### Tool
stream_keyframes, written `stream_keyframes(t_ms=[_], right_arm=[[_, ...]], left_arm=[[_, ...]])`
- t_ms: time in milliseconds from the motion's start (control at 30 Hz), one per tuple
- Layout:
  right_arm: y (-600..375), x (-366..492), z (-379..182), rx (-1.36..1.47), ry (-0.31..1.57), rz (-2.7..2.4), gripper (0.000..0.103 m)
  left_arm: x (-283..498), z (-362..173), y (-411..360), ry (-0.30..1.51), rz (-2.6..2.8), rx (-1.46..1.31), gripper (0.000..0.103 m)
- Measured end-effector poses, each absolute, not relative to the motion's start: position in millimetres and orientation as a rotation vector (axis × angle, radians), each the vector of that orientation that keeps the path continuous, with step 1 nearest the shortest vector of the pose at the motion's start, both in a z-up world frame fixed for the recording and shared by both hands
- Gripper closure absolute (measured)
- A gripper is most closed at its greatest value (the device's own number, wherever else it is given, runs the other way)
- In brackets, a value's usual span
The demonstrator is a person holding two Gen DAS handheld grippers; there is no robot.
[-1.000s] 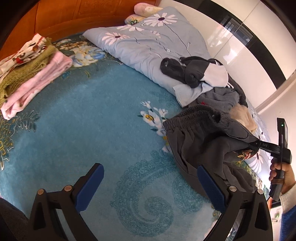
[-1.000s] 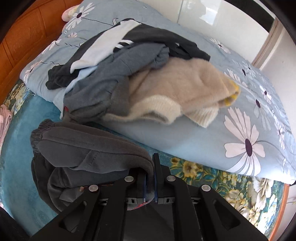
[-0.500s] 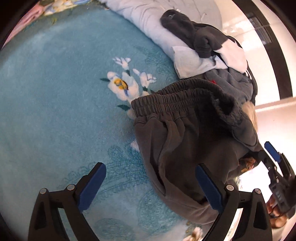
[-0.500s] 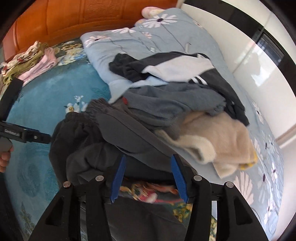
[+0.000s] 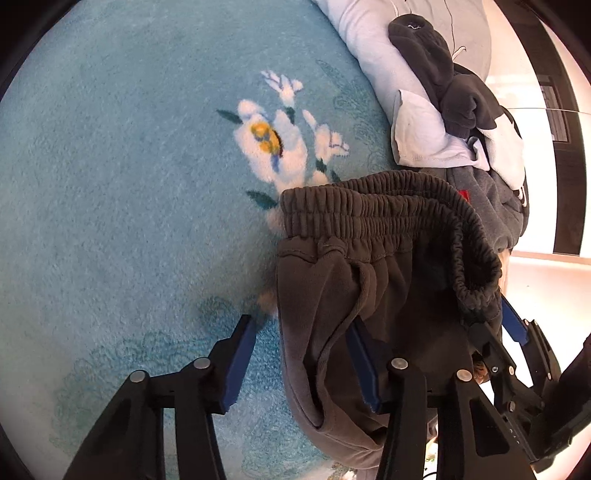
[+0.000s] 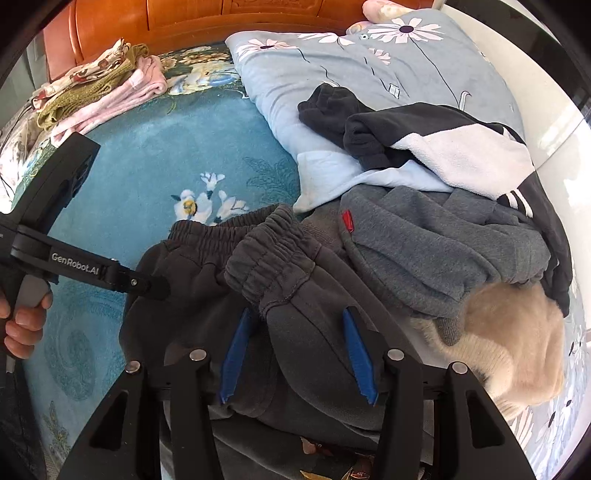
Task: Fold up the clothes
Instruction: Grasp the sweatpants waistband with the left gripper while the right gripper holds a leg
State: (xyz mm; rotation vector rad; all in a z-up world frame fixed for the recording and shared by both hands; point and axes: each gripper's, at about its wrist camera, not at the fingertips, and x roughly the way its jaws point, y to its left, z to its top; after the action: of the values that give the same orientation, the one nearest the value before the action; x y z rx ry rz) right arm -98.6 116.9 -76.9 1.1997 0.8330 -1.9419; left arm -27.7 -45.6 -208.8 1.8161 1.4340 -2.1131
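Note:
Dark grey sweatpants [image 5: 369,266] with an elastic waistband lie bunched on the blue bed cover; they also show in the right wrist view [image 6: 266,295]. My left gripper [image 5: 299,354] is open, its jaws astride the pants' left edge by the pocket. My right gripper [image 6: 295,350] is open, its jaws on either side of a fold of the pants just below the waistband. The left gripper's body [image 6: 92,269] shows at the left of the right wrist view, and the right gripper [image 5: 517,332] at the right of the left wrist view.
A heap of unfolded clothes, grey sweater [image 6: 443,251], black and white top [image 6: 424,147] and beige knit [image 6: 517,339], lies on a light blue daisy quilt [image 6: 332,66]. Folded clothes [image 6: 103,88] are stacked by the wooden headboard [image 6: 184,18]. The blue floral cover [image 5: 129,184] stretches left.
My right gripper has opened and let go of the pants. My left gripper has moved in close to the pants' left edge, and its jaws have narrowed around it.

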Motion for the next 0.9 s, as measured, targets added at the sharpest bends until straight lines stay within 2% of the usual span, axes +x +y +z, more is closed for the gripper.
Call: stream_keyframes(t_ms=[67,133,233,267,333,367,400,467,633,900], right_arm=[[118,-97,-80,1.211,0.859,-1.941,0.05],[119,-96,-84,1.224,0.885,-1.943,0.05],[119,-98,-88,1.236,0.941,-1.99,0.05],[119,-100,-88,1.251,0.931,-2.005,0.06],[119,-101,-82,1.262,0.885,-2.036,0.071],[118,-101,-79,1.267,0.862,-2.051,0.081],[118,-101,-75,1.271,0.838,-2.066,0.086],[114,-98,-64,1.261,0.794,-2.077,0.091],[89,-78,-29,1.164,0.771,-2.053,0.094],[3,-56,19,0.955,0.761,-1.968,0.094]], left_arm=[[-28,-208,-41,1.402,-2.12,1.831,0.06],[-27,-205,-37,1.386,-2.124,1.84,0.077],[-23,-198,-35,1.357,-2.137,1.842,0.081],[-20,-196,-35,1.352,-2.151,1.836,0.083],[-13,-190,-34,1.334,-2.182,1.819,0.088],[-10,-187,-34,1.326,-2.193,1.811,0.089],[-6,-184,-33,1.318,-2.204,1.804,0.09],[3,-178,-34,1.318,-2.219,1.782,0.092],[45,-156,-50,1.373,-2.286,1.708,0.093],[106,-94,-110,1.16,-2.406,1.496,0.093]])
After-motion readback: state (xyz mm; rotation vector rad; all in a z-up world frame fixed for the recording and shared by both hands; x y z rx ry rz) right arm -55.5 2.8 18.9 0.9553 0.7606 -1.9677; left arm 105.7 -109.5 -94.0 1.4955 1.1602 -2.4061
